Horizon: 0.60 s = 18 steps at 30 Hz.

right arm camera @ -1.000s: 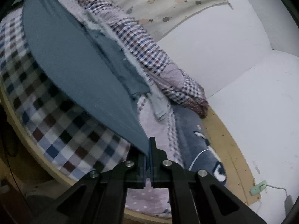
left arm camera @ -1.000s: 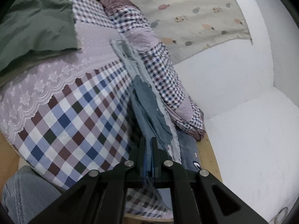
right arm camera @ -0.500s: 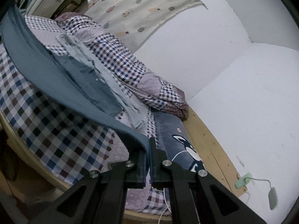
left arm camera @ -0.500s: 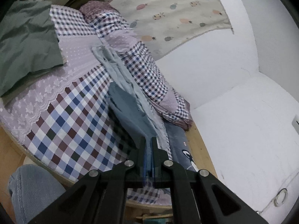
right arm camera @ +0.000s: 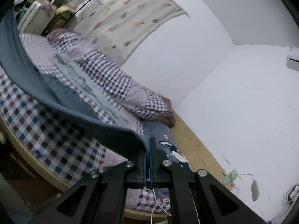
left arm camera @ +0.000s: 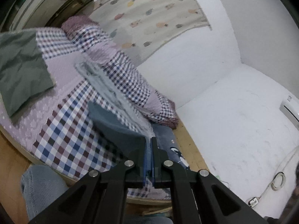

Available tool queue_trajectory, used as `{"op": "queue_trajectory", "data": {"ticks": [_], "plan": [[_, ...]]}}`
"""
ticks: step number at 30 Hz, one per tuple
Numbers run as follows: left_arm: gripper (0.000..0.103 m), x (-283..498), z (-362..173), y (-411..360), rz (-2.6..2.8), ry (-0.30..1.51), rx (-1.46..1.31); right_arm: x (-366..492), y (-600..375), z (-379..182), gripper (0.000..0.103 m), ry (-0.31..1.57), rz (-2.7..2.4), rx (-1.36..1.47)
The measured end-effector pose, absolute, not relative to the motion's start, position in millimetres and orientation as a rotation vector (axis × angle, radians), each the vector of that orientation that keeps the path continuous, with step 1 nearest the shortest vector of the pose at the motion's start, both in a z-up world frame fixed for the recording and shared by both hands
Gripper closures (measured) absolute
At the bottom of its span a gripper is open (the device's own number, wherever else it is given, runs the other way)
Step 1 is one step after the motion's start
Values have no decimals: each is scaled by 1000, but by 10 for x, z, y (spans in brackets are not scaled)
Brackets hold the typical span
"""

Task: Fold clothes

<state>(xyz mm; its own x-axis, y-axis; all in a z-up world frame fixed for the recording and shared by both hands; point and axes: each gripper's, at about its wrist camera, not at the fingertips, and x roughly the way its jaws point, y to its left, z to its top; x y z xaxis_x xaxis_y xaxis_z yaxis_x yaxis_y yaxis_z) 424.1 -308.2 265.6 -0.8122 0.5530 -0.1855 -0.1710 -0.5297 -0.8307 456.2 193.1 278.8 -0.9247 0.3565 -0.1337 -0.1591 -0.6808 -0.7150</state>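
the left gripper [left arm camera: 149, 147] is closed on an edge of the blue-grey cloth [left arm camera: 114, 125], with the fabric pressed between its two black fingers. the right gripper [right arm camera: 148, 147] is also closed, and it pinches another part of the same cloth [right arm camera: 61, 104]. in the right wrist view the cloth goes from the fingers up and to the left in a long band that hangs above the bed and reaches the left border of the picture. in the left wrist view it falls from the fingers down toward the checked bedspread [left arm camera: 61, 130].

just behind the cloth a pale light-blue garment [left arm camera: 104, 85] lies stretched on the bed. beside it a rolled checked quilt [left arm camera: 130, 85] runs along the white wall [left arm camera: 233, 112]. a dark green piece of clothing [left arm camera: 20, 71] lies on the far left part of the bed. a dark blue pillow with a cartoon animal [right arm camera: 168, 149] is near the wooden bed frame [right arm camera: 194, 147]. a curtain with a fruit pattern [left arm camera: 153, 18] hangs behind the bed. a knee in jeans [left arm camera: 41, 188] shows at the lower left.
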Motion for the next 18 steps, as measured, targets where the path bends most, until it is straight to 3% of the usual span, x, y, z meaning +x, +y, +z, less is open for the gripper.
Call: {"op": "queue_trajectory", "data": {"ticks": [6,18], "plan": [[101,4466,3077,-3077,2358,-1137,-511,4851,1973,3184,103,-1007,2629,-290],[101,3703,2781,-3070,2334,-1262,-676,4185,2053,3152,103,-1010,2656,-500]]}}
